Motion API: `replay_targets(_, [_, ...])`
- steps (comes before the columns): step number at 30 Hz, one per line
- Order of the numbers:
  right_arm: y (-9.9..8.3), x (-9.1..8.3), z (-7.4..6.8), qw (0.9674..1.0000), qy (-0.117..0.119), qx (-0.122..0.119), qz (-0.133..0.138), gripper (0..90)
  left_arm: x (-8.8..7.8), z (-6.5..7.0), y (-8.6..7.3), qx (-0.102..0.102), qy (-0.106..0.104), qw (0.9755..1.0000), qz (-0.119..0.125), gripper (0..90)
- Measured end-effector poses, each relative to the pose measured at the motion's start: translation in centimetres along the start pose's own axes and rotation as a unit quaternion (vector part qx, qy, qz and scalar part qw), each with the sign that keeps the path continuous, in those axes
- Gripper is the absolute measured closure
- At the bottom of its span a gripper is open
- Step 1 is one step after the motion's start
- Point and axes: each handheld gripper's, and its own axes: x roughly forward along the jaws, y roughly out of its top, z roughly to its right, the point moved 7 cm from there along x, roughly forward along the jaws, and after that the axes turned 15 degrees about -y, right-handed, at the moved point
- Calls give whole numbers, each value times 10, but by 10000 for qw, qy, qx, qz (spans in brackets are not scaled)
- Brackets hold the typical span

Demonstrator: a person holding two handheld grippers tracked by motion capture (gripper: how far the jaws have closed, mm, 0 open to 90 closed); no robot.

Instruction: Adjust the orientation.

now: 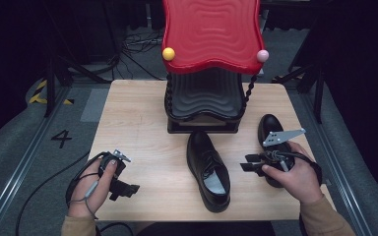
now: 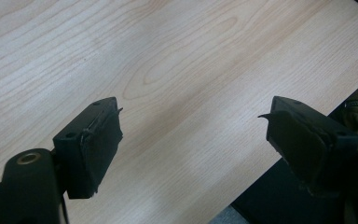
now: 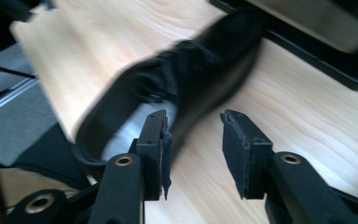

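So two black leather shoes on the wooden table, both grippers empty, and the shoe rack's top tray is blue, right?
Not blue: the high view shows the rack's wavy plastic top tray is red. The rest stands: two black leather shoes lie on the wooden table, and both grippers are empty.

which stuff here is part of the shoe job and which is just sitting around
In the job:
- middle black shoe, in front of the open right gripper
- second black shoe, behind the right hand
- red and black shoe rack

Sitting around:
- left gripper, open over bare table
- floor cables
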Motion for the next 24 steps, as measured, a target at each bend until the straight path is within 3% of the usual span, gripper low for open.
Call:
replay_targets(4, [-4,-1,11,9998,-176,101,-51,607,1,0,3,61,-15,10000,-39,185])
replay_targets(6, [-10,-4,28,9984,-486,263,-107,596,1,0,5,40,-25,10000,-31,185])
replay_targets(11, [-24,-5,46,9942,-820,455,-518,550,2,1,7,88,-41,9999,-35,185])
replay_targets(14, [-36,-3,57,9907,-944,378,-906,538,2,0,7,76,-43,10000,-43,185])
replay_targets(16, [-38,-2,58,9895,-986,369,-987,529,2,0,8,68,-35,10000,-50,185])
replay_targets(18, [-45,2,62,9864,-1076,300,-1204,529,3,1,10,112,-42,9999,-46,185])
replay_targets(19, [-46,4,63,9879,-1024,294,-1128,528,3,1,11,112,-61,9999,-41,185])
replay_targets(24, [-46,3,65,9882,-1023,349,-1085,539,5,1,12,139,-54,9999,-71,185])
